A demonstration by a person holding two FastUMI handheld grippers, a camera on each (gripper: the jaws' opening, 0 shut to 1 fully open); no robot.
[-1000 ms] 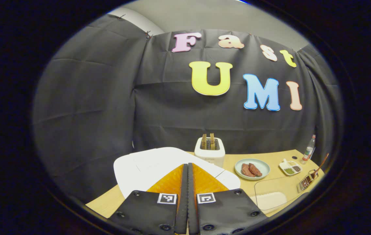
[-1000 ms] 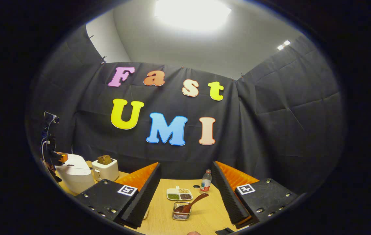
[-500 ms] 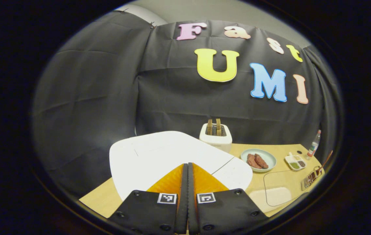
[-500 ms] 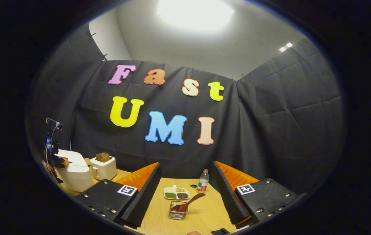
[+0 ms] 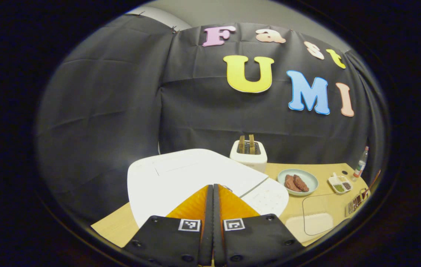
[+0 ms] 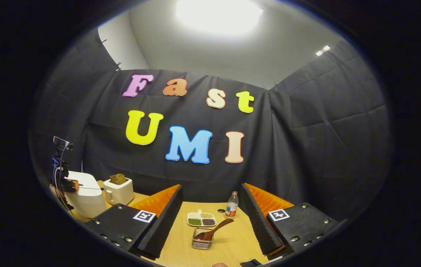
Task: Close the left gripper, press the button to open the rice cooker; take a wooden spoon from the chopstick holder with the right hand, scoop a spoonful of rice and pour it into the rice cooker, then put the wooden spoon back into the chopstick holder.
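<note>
The white rice cooker [image 5: 181, 172] stands with its lid down, right under my left gripper [image 5: 213, 187]. That gripper is shut with nothing in it, and its tips hang over the seam between the lid and the front panel. In the right gripper view the cooker [image 6: 86, 194] sits far left, with the left gripper [image 6: 70, 184] at its top. My right gripper [image 6: 211, 193] is open and empty above the table. Ahead of it a wooden spoon [image 6: 215, 230] leans in a wire chopstick holder [image 6: 202, 243]. A clear container of rice [image 5: 316, 220] lies right of the cooker.
A white toaster [image 5: 249, 155] with bread stands behind the cooker. On the wooden table [image 5: 329, 168] are a plate of meat [image 5: 297, 182], a divided dish of grains [image 6: 202, 220] and a small bottle [image 6: 232, 204]. Black cloth closes in the back and sides.
My left gripper came down and closer to the cooker lid, which now looks larger; it stays shut. The right gripper has barely shifted and stays open.
</note>
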